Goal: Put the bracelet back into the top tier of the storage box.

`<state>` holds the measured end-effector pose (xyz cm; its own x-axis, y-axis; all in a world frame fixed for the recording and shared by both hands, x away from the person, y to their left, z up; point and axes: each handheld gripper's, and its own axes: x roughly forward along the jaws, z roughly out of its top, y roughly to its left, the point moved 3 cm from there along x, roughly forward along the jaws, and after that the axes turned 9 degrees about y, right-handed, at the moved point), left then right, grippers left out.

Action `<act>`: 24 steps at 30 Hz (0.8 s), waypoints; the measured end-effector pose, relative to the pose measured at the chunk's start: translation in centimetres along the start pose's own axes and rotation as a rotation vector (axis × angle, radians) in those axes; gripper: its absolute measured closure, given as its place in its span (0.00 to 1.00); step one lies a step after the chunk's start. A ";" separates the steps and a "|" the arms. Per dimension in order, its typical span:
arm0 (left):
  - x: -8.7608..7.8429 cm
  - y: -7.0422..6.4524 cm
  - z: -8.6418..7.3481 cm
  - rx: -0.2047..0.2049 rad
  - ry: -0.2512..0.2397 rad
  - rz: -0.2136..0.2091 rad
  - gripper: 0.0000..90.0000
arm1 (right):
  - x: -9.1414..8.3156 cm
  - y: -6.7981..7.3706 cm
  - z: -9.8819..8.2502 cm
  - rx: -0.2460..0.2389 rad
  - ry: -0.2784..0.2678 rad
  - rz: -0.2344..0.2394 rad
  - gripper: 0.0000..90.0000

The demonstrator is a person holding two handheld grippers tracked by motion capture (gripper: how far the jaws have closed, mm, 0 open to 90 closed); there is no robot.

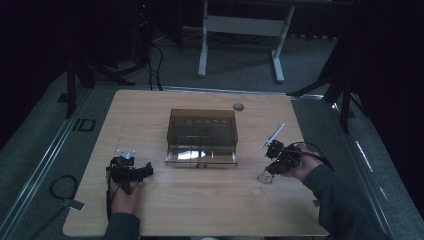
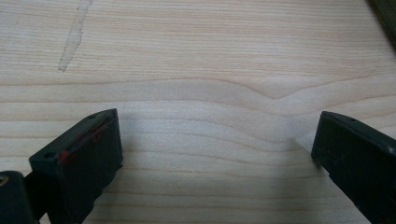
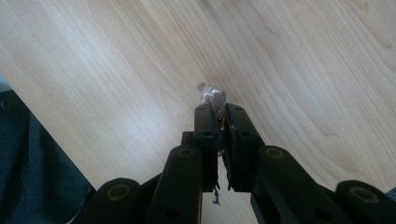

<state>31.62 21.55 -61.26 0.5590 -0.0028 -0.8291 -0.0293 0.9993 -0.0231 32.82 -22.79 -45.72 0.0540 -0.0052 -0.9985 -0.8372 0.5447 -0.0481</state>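
R gripper (image 3: 217,112) jaws pinching small clear item (image 3: 212,94) over wood table (image 3: 303,70).
L gripper (image 2: 212,144) jaws spread wide, nothing btwn; smoky plastic box (image 1: 202,136) mid-table.

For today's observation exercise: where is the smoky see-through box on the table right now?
In the high view the box sits near the middle of the wooden table, between the left gripper and the right gripper, slightly farther from the person than both.

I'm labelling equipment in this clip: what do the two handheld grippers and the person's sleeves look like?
Both are black: the left gripper carries a grey three-cornered plate, its blocky jaws showing red marks inside; the right gripper trails a thin black cable. The sleeves are dark grey.
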 end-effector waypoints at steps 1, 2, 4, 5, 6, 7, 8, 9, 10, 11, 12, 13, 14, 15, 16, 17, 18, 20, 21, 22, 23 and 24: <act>0.0 0.0 0.0 0.000 0.000 0.000 0.02 | -0.1 0.0 0.0 0.000 0.001 -0.001 0.94; 0.0 0.0 0.0 0.000 0.000 0.000 0.02 | -0.2 0.0 0.1 0.002 0.000 -0.001 0.94; 0.0 0.0 0.0 0.000 0.000 0.000 0.02 | -0.3 -0.1 0.1 0.003 -0.001 -0.002 0.94; 0.0 0.0 0.0 0.000 0.000 0.000 0.02 | -0.4 -0.1 0.1 0.000 0.000 -0.001 0.94; 0.0 0.0 0.0 0.000 0.000 0.000 0.02 | -0.5 -0.2 0.2 -0.003 -0.001 -0.001 0.94; 0.0 0.0 0.0 0.000 0.000 0.000 0.02 | -0.6 -0.2 0.2 -0.003 -0.002 -0.002 0.94; 0.0 0.0 0.0 0.000 0.000 0.000 0.02 | -0.7 -0.2 0.2 -0.004 -0.002 -0.003 0.94; 0.0 0.0 0.0 0.000 0.000 0.000 0.02 | -0.8 -0.3 0.3 -0.003 -0.001 -0.002 0.94; 0.0 0.0 0.0 0.000 0.000 0.000 0.02 | -0.8 -0.3 0.3 -0.005 0.000 -0.004 0.94; 0.0 0.0 0.0 0.000 0.000 0.000 0.02 | -0.9 -0.3 0.4 -0.004 0.001 -0.004 0.94; 0.0 0.0 0.0 0.000 0.000 0.000 0.02 | -1.0 -0.4 0.5 -0.006 -0.001 -0.004 0.94; 0.0 0.0 0.0 0.000 0.000 0.000 0.02 | -1.1 -0.4 0.5 -0.010 -0.001 -0.006 0.94; 0.0 0.0 0.0 0.000 0.000 0.000 0.02 | -1.1 -0.4 0.6 -0.011 0.000 -0.007 0.94; 0.0 0.0 0.0 0.000 0.000 0.000 0.02 | -1.2 -0.4 0.6 -0.011 -0.003 -0.005 0.94; 0.0 0.0 0.0 0.000 0.000 0.000 0.02 | -1.3 -0.5 0.7 -0.015 -0.001 -0.006 0.94; 0.0 0.0 0.0 -0.001 -0.001 0.000 0.02 | -1.3 -0.5 0.7 -0.015 0.000 -0.007 0.94; 0.0 0.0 0.0 -0.002 -0.001 0.000 0.02 | -1.4 -0.5 0.8 -0.013 0.001 -0.008 0.94; 0.0 0.0 0.0 -0.002 -0.001 0.000 0.02 | -1.5 -0.5 0.9 -0.016 -0.001 -0.009 0.94; 0.0 0.0 0.0 -0.004 -0.004 -0.001 0.02 | -1.6 -0.5 1.0 -0.018 -0.003 -0.010 0.94; 0.0 0.0 0.0 -0.005 -0.004 -0.001 0.02 | -1.7 -0.5 1.0 -0.020 -0.005 -0.010 0.94; 0.0 0.0 0.0 -0.003 -0.003 -0.001 0.02 | -1.8 -0.6 1.1 -0.021 -0.005 -0.009 0.94; 0.0 0.0 0.0 -0.003 -0.003 0.000 0.02 | -1.9 -0.6 1.1 -0.022 -0.006 -0.010 0.94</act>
<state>31.64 21.53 -61.27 0.5615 -0.0031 -0.8275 -0.0317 0.9992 -0.0253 33.80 -22.14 -43.80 0.0658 -0.0060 -0.9978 -0.8484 0.5260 -0.0591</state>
